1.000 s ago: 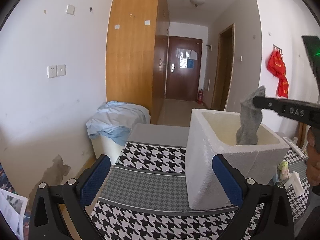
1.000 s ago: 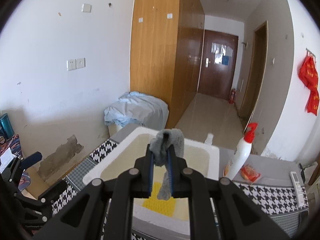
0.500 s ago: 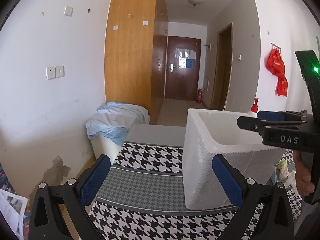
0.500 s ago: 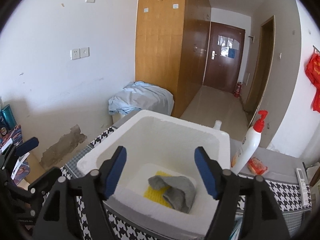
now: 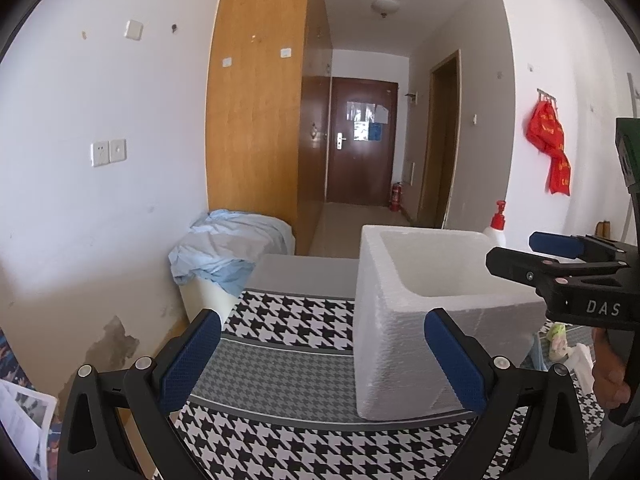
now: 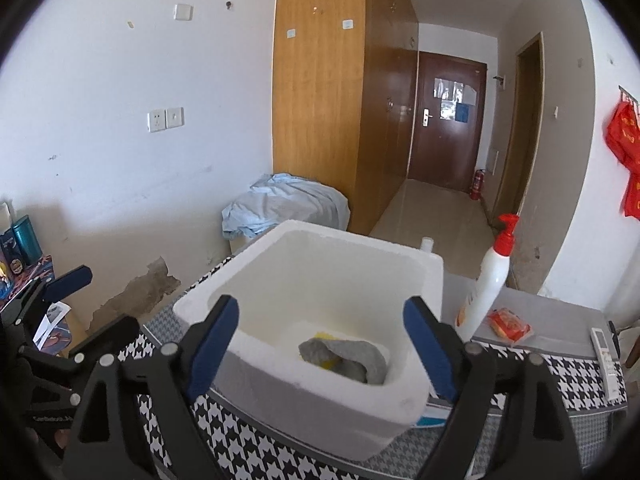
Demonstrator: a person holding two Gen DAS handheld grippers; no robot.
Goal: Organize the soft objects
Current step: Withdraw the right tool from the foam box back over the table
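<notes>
A white foam box (image 6: 280,368) stands on the houndstooth cloth (image 6: 248,444). A grey cloth (image 6: 352,356) lies inside it on a yellow item (image 6: 326,362). My right gripper (image 6: 320,348) is open and empty, above the box's near rim. In the left wrist view the box (image 5: 392,332) is at the right, its inside hidden. My left gripper (image 5: 324,360) is open and empty, low over the cloth (image 5: 280,360) left of the box. The right gripper (image 5: 560,264) shows at the right edge there.
A white pump bottle with red top (image 6: 486,280), a red packet (image 6: 508,320) and a remote (image 6: 602,344) lie right of the box. A bin draped in blue fabric (image 6: 280,208) stands behind the table by the wall. Small items (image 5: 560,336) lie beyond the box.
My right gripper opened and let the grey cloth drop into the foam box, then pulled back slightly. My left gripper has stayed open, shifting a little.
</notes>
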